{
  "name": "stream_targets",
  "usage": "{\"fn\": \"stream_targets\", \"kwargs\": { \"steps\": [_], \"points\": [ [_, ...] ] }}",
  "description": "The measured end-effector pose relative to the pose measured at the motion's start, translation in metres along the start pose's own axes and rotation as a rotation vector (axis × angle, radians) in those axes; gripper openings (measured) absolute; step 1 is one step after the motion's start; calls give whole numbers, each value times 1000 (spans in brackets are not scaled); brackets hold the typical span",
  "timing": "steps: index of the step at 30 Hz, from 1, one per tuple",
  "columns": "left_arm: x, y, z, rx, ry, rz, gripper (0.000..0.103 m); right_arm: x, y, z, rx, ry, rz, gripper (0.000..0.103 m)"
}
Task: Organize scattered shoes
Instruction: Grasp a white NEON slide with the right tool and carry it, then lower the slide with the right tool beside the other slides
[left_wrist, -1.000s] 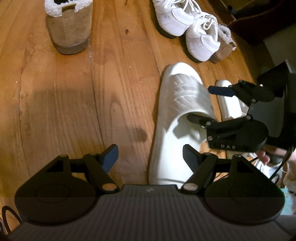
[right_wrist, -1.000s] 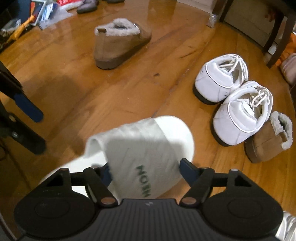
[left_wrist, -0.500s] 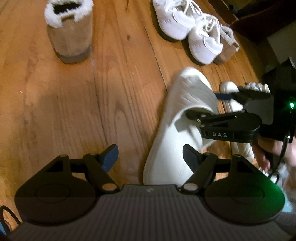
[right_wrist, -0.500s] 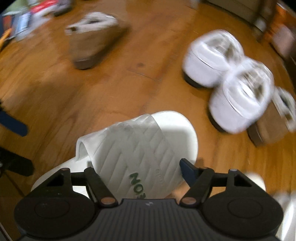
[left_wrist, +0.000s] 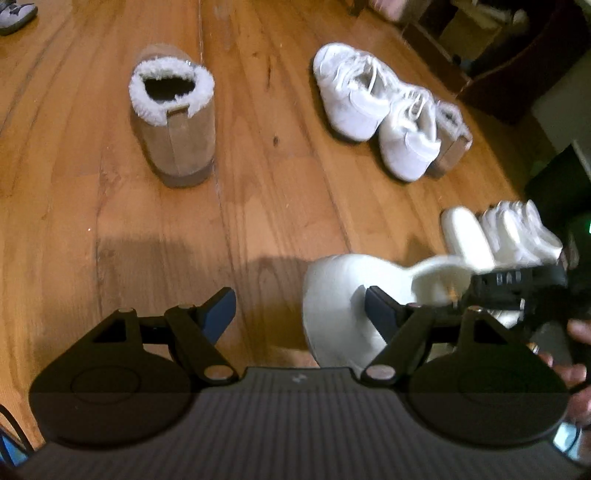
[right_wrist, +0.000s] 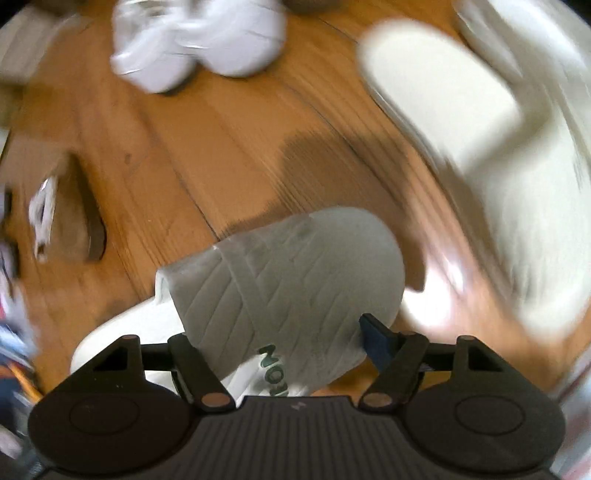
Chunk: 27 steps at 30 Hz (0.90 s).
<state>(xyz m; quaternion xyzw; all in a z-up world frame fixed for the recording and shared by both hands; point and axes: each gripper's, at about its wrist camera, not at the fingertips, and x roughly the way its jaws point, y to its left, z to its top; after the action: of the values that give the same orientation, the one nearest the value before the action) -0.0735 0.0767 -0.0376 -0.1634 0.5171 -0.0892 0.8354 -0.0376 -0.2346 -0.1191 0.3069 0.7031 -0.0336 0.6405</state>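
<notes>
Our right gripper (right_wrist: 271, 341) clamps the white slide (right_wrist: 295, 280) (strap between its fingers); our left gripper (left_wrist: 299, 308) stands wide, holding nothing.

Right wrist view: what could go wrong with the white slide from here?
The right gripper, whose jaws have just been closing, holds the slide only by its strap; in this fast, blurred swing it could twist or slip out. The second slide lies close on the floor; the carried one may knock it askew when set down.

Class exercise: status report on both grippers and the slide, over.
Right gripper clamped on white slide, mid-swing. Left gripper open, empty. Second slide lies ahead; bare floor between.
</notes>
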Motion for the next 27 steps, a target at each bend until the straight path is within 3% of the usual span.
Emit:
{"fn": "stream_targets", "kwargs": {
  "steps": [3, 5, 8, 11, 14, 15, 17, 20, 21, 23, 26, 27],
  "points": [
    [6, -6, 4, 13, -18, -39, 78, -2, -23, -21, 191, 36, 45, 75],
    [18, -19, 7, 83, -47, -30, 78, -2, -33, -30, 268, 28, 39, 77],
    [30, -34, 8, 191, -128, -37, 78, -7, -24, -34, 138, 14, -19, 79],
    [32, -34, 14, 162, -96, -62, 78, -18, -5, -45, -143, 14, -99, 80],
    [24, -26, 14, 124, -99, -89, 78, -35, -7, -60, -285, -43, -119, 81],
    [23, -23, 13, 112, -98, -78, 78, -39, -12, -61, -272, -62, -106, 83],
    [21, -19, 12, 94, -96, -58, 78, -51, -35, -53, -129, -122, 2, 84],
    [17, -16, 8, 81, -97, -51, 78, -48, -57, -35, 45, -105, 44, 86],
    [15, -16, 6, 85, -93, -46, 78, -49, -55, -30, 40, -113, 57, 85],
    [14, -15, 1, 97, -79, -33, 78, -55, -51, -34, -35, -137, 89, 85],
    [20, -10, -4, 103, -24, -21, 78, -67, -24, -45, -296, -226, 46, 86],
    [25, -7, -5, 95, 4, -20, 78, -70, -14, -50, -403, -254, 12, 95]
  ]
}}
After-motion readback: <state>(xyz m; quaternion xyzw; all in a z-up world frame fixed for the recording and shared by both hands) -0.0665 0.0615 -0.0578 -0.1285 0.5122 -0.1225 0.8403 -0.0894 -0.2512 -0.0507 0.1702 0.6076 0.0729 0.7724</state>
